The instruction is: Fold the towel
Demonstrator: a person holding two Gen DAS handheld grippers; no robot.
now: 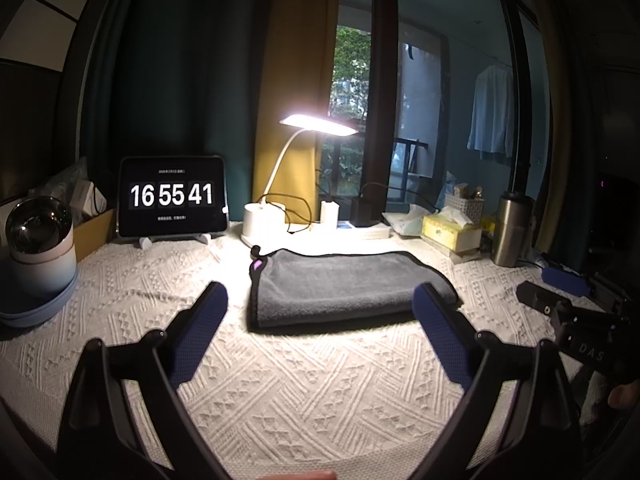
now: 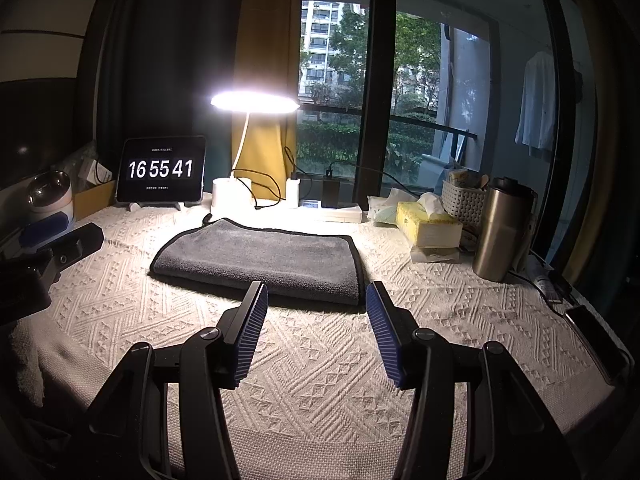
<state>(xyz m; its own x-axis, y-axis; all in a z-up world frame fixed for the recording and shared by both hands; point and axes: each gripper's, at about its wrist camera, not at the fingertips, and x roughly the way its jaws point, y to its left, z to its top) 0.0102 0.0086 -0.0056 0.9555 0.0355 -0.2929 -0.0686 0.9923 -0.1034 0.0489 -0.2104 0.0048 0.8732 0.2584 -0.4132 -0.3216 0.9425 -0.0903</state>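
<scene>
A dark grey towel (image 1: 344, 286) with black trim lies folded flat on the white patterned tablecloth (image 1: 280, 392); it also shows in the right wrist view (image 2: 264, 258). My left gripper (image 1: 320, 300) is open and empty, hovering just in front of the towel's near edge. My right gripper (image 2: 316, 300) is open and empty, in front of the towel's near right corner. The right gripper also shows at the right edge of the left wrist view (image 1: 560, 304), and the left gripper at the left edge of the right wrist view (image 2: 60, 240).
Along the back stand a tablet clock (image 1: 173, 197), a lit desk lamp (image 1: 318, 125), a yellow tissue box (image 2: 428, 224), a white basket (image 2: 464, 200) and a steel tumbler (image 2: 500, 228). A round white-and-blue appliance (image 1: 40, 248) stands at left. A phone (image 2: 596, 340) lies at the right edge.
</scene>
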